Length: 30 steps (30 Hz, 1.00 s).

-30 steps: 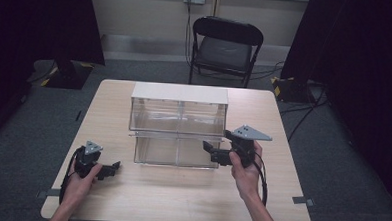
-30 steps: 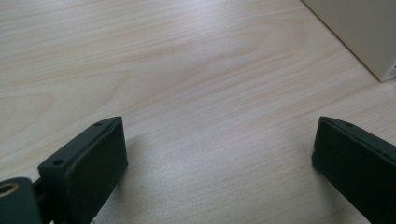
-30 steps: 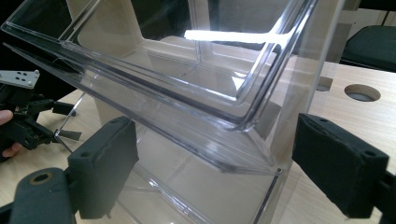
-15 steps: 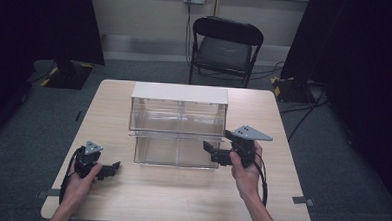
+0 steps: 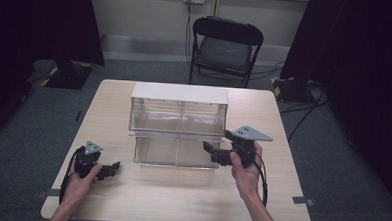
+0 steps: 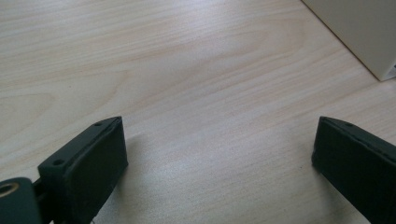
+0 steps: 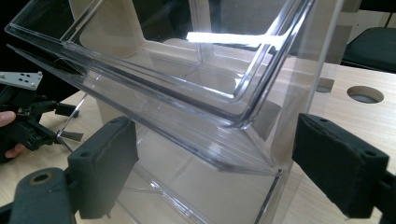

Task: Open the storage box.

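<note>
Clear plastic drawer cabinet [image 5: 177, 124] sits mid-table, just ahead of our right gripper [image 5: 213, 152]. Its jaws spread wide, nothing between pads; in right gripper view open drawer's front corner [image 7: 243, 140] fills gap beyond them. Our left gripper [image 5: 112, 168] rests low on wooden table [image 5: 180, 200], well apart from cabinet's left side, jaws spread, bare wood between them [image 6: 219, 140]. Black folding chair [image 5: 226, 47] beyond table.
</note>
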{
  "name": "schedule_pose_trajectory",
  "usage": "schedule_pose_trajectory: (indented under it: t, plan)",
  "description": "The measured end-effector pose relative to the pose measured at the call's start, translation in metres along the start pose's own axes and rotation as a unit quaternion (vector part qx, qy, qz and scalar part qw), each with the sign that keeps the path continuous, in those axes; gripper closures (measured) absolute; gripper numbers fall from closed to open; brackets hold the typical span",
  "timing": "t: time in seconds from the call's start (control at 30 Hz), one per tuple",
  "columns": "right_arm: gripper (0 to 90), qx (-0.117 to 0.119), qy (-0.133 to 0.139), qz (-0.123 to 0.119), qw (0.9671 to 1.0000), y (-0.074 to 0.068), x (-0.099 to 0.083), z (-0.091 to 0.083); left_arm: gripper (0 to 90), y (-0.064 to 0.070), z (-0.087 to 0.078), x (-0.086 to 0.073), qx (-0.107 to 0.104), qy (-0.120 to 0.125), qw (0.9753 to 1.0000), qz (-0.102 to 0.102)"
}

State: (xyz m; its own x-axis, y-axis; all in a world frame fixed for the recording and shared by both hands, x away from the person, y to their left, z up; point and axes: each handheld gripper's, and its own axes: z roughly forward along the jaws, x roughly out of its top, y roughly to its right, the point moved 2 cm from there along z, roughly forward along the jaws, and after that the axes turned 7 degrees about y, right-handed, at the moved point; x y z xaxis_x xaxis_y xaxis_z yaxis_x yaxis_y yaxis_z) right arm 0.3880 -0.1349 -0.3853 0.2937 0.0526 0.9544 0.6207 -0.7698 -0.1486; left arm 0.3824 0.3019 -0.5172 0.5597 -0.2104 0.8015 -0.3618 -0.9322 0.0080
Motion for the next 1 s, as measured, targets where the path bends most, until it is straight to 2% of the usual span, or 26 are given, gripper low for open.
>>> schedule_pose_trajectory:
  t: [1.0]
  plan:
    - [13.5, 0.000, 0.003, 0.002, 1.0000, -0.0012, -0.0009, 0.0009, 2.7, 0.0000, 0.0000, 0.0000, 0.000, 0.000, 1.0000, 0.000]
